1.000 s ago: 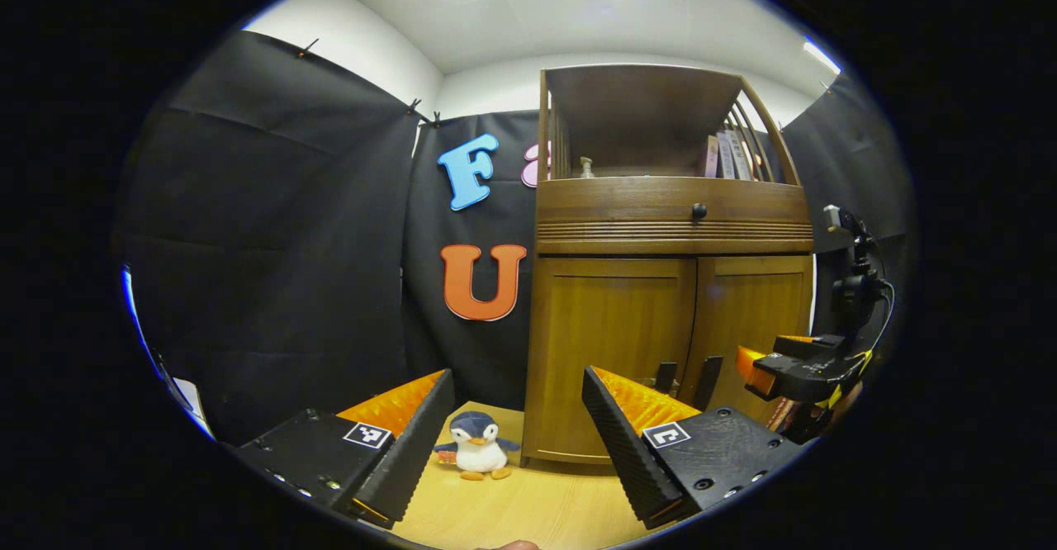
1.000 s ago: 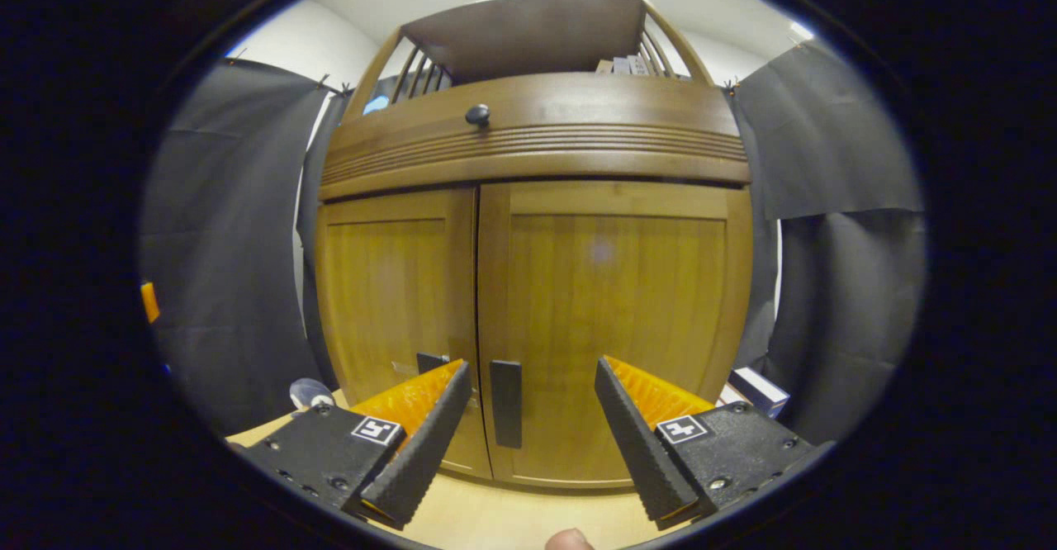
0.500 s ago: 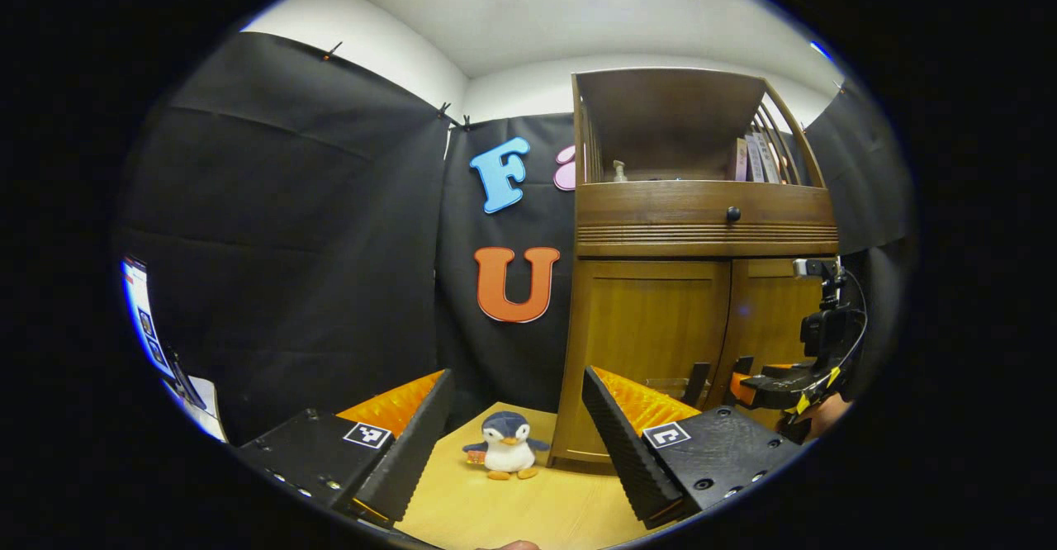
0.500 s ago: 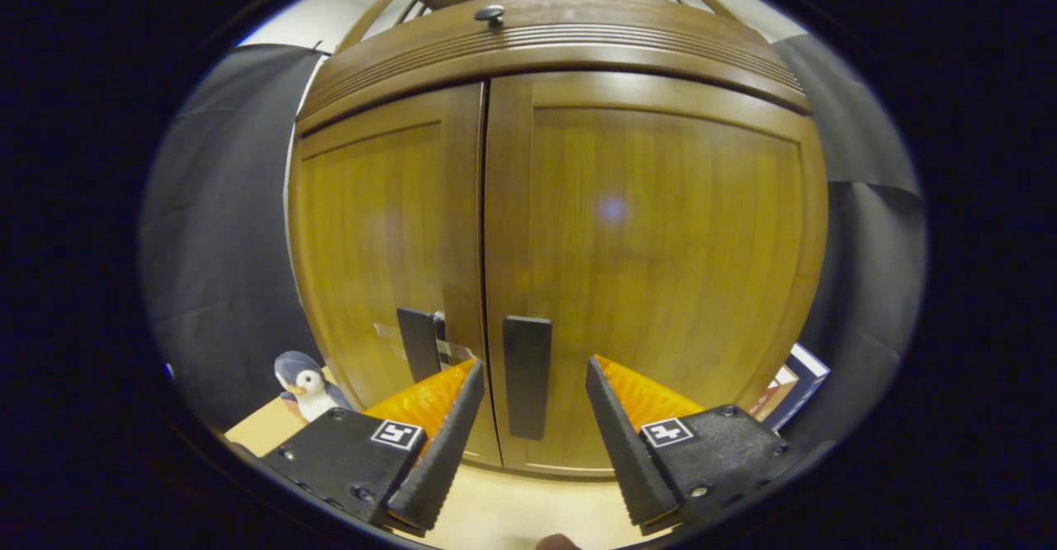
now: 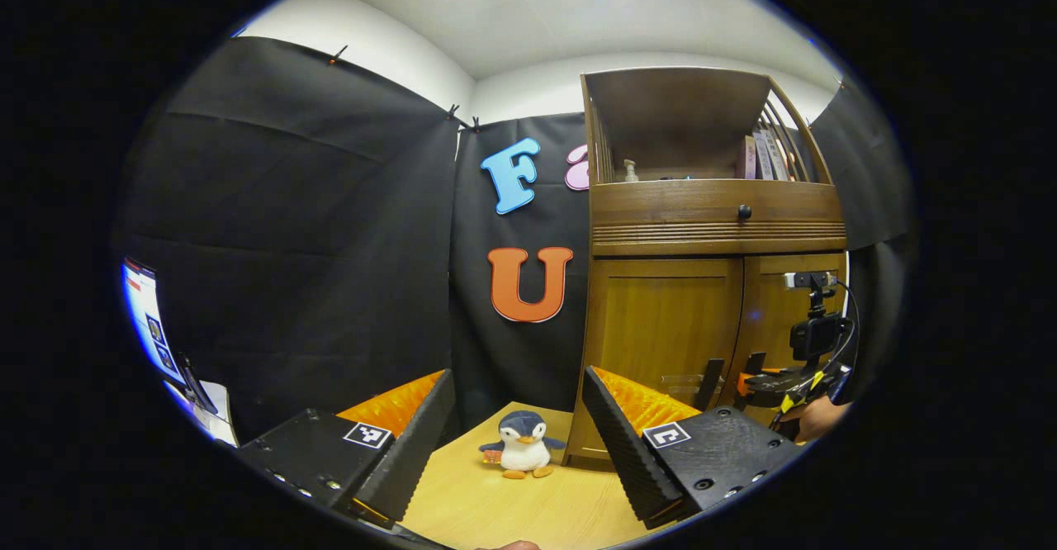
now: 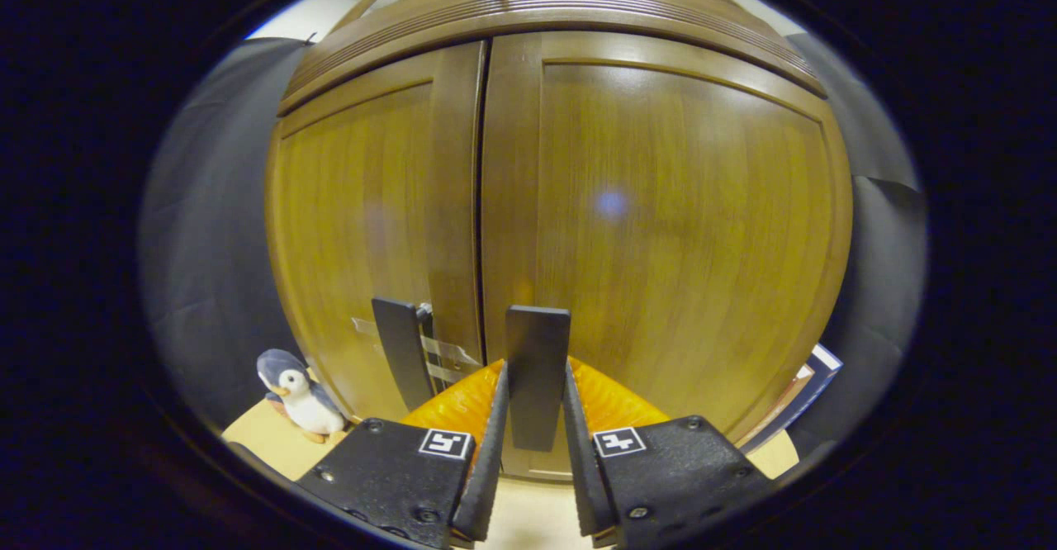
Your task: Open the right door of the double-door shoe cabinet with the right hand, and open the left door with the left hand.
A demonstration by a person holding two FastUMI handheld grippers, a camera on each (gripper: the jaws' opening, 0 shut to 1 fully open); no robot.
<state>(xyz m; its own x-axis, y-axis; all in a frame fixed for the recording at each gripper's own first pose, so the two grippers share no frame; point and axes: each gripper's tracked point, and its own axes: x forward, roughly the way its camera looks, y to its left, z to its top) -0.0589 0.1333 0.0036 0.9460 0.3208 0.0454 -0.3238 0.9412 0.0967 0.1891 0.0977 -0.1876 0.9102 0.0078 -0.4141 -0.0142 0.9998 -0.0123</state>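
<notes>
The right door's handle (image 6: 537, 376) is clamped by the right gripper (image 6: 533, 443); a stiff, hinged panel (likely light). The left gripper (image 5: 516, 443) is held wide open, empty.

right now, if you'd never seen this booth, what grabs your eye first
The black handle of the right door, low in the right gripper view, with the right gripper closed around it, both doors shut. Next, the plush penguin on the wooden floor left of the shoe cabinet, ahead of the open left gripper.
</notes>
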